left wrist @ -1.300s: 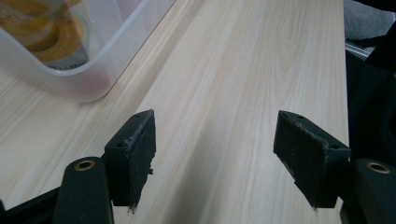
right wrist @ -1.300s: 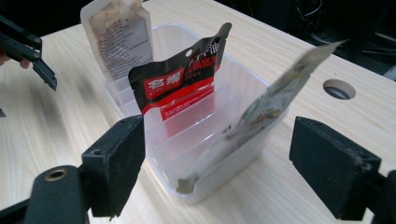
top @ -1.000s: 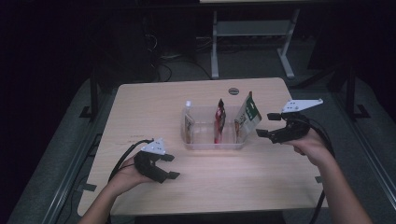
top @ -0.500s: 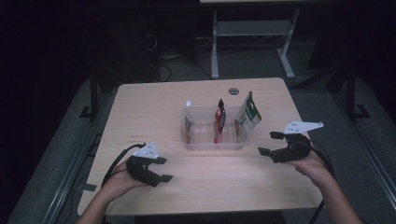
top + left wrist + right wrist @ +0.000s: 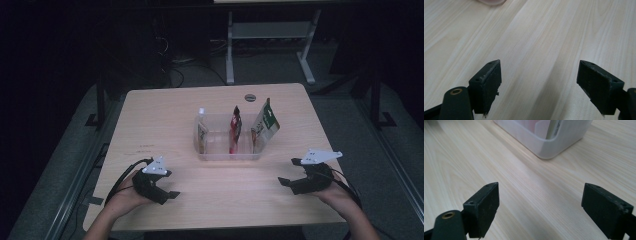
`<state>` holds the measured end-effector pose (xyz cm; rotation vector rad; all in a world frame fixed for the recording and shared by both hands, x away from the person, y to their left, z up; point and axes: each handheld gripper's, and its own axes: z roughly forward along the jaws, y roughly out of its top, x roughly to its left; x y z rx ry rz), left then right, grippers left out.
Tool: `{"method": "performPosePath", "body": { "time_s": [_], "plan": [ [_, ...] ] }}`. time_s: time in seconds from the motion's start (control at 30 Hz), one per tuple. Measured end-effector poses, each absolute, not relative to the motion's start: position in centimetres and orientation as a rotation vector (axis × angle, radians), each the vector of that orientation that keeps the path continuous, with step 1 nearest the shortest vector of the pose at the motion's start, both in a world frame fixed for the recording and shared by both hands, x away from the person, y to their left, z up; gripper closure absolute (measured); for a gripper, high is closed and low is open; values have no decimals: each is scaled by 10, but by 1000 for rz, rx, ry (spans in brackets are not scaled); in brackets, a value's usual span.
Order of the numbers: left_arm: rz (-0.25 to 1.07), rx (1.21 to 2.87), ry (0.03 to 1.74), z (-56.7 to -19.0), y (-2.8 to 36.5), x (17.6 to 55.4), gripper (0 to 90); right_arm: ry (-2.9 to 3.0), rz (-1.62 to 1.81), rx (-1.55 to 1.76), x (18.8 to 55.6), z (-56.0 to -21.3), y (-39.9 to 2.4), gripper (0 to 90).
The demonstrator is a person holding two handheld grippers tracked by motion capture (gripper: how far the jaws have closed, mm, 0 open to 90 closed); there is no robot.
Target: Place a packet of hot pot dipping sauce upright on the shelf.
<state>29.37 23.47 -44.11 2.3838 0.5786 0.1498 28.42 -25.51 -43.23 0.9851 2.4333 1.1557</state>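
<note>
A clear plastic bin (image 5: 227, 152) stands mid-table holding three upright pouches: a white-capped one (image 5: 202, 131), a red one (image 5: 235, 127) and a green-and-white one (image 5: 265, 122). My left gripper (image 5: 171, 184) rests low at the front left of the table, well short of the bin. Its jaws have just been opening and stand wide over bare wood, nothing between them (image 5: 539, 63). My right gripper (image 5: 289, 171) sits low at the front right, open and empty (image 5: 541, 185), pointing at the bin's near corner (image 5: 544, 145).
The light wooden table (image 5: 150, 115) has a round grommet (image 5: 250, 97) behind the bin. Both hands are close to the table's front edge. A white metal frame (image 5: 270, 45) stands on the dark floor beyond the far edge.
My right gripper has come down from beside the bin to the front right of the table. My left gripper has drifted slightly toward the front edge.
</note>
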Motion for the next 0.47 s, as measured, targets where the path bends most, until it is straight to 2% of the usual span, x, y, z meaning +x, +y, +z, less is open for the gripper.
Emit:
{"method": "performPosePath", "body": {
  "time_s": [0.47],
  "plan": [
    [129, 2409, 565, -448, 233, 295, 190, 2469, 1138, 955, 289, -440, -254, 137]
  ]
}}
